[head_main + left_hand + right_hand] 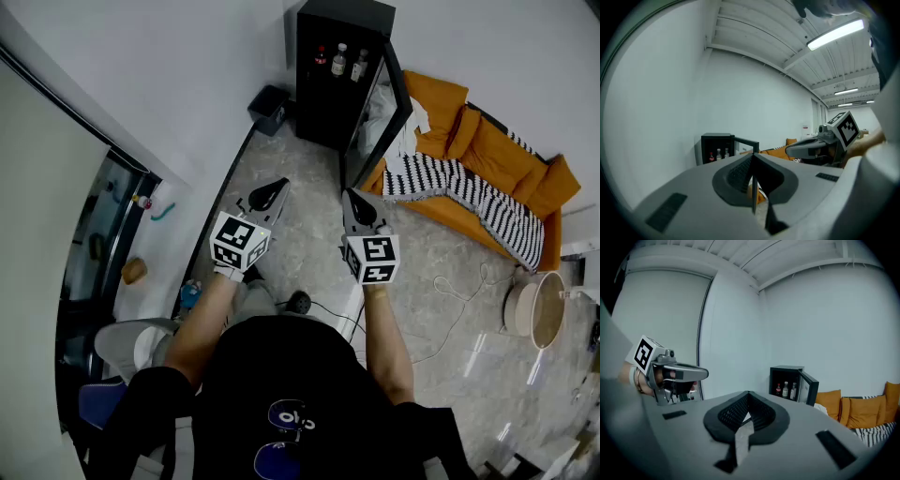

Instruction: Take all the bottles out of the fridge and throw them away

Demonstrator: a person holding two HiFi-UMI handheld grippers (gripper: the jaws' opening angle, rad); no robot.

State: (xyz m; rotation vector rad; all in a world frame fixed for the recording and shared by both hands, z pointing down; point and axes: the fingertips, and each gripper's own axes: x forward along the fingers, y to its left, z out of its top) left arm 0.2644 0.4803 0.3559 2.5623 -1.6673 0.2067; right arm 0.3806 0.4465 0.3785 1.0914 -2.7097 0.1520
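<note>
A black mini fridge [330, 70] stands against the far wall with its door [379, 120] swung open. Three bottles stand on its upper shelf: a red-labelled one [322, 55], a clear one [339, 59] and a darker one [360, 64]. In the left gripper view the fridge [716, 146] lies ahead to the left, and in the right gripper view the bottles [786, 390] show ahead to the right. My left gripper [277, 187] and right gripper [351, 195] are held side by side over the floor, well short of the fridge. Both are shut with nothing between the pads.
A small black bin [270, 107] sits on the floor left of the fridge. An orange sofa [492, 150] with a striped blanket [469, 195] runs along the right. Cables [450, 302] trail over the tiled floor, and a round stool [536, 309] stands at the right. Glass doors [103, 246] are at the left.
</note>
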